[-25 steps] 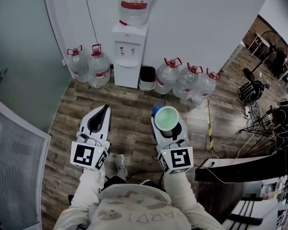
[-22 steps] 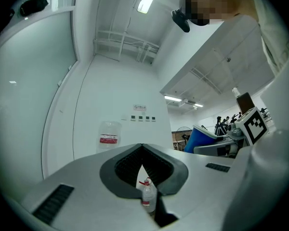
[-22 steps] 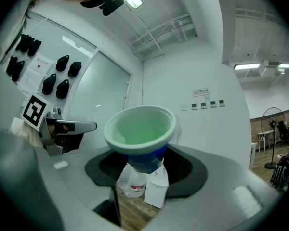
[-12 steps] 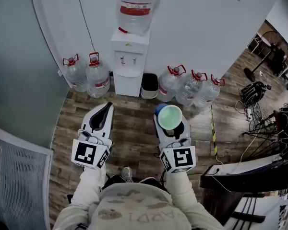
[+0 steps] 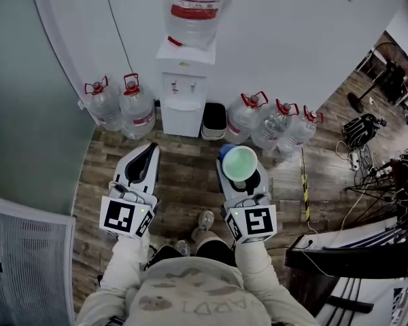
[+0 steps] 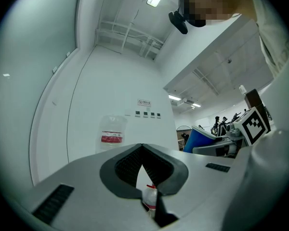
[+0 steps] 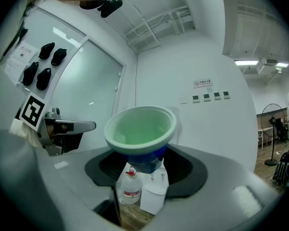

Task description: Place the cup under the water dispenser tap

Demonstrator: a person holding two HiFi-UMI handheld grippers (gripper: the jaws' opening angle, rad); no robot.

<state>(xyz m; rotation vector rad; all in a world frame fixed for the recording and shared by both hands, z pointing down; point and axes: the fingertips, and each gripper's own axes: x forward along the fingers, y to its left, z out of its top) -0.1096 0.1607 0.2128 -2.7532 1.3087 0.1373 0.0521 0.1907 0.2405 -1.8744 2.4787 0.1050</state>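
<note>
Still grips the cup [image 5: 239,163] [image 7: 140,129] upright in the right gripper [image 5: 239,176] [image 7: 145,173], jaws spread wide around its blue base, pale green inside facing up. Sits right of centre in the head view, short of the water dispenser [image 5: 183,97] [image 7: 152,193] and not yet under its taps. Carries nothing in the left gripper [image 5: 144,163] [image 6: 142,150], jaws closed tip to tip, level with the right one at centre left.

Compared with a second ago, shows the dispenser and the big bottle [image 5: 197,5] [image 6: 111,134] on top of it larger and closer, with less wood floor [image 5: 183,182] between gripper tips and cabinet. Also shows a shoe [image 5: 205,219] between the two grippers now, farther right than before.

Leaves a bare strip of floor straight ahead to the dispenser front. Hemmed at upper left by two red-capped jugs [image 5: 137,107] against the wall, at upper right by a dark bin [image 5: 214,117] just beside the dispenser and three further jugs [image 5: 272,124]. Crowded at the right edge with cables [image 5: 367,124] and a dark desk [image 5: 340,253]; closed at the left edge by a frosted partition [image 5: 27,114].
</note>
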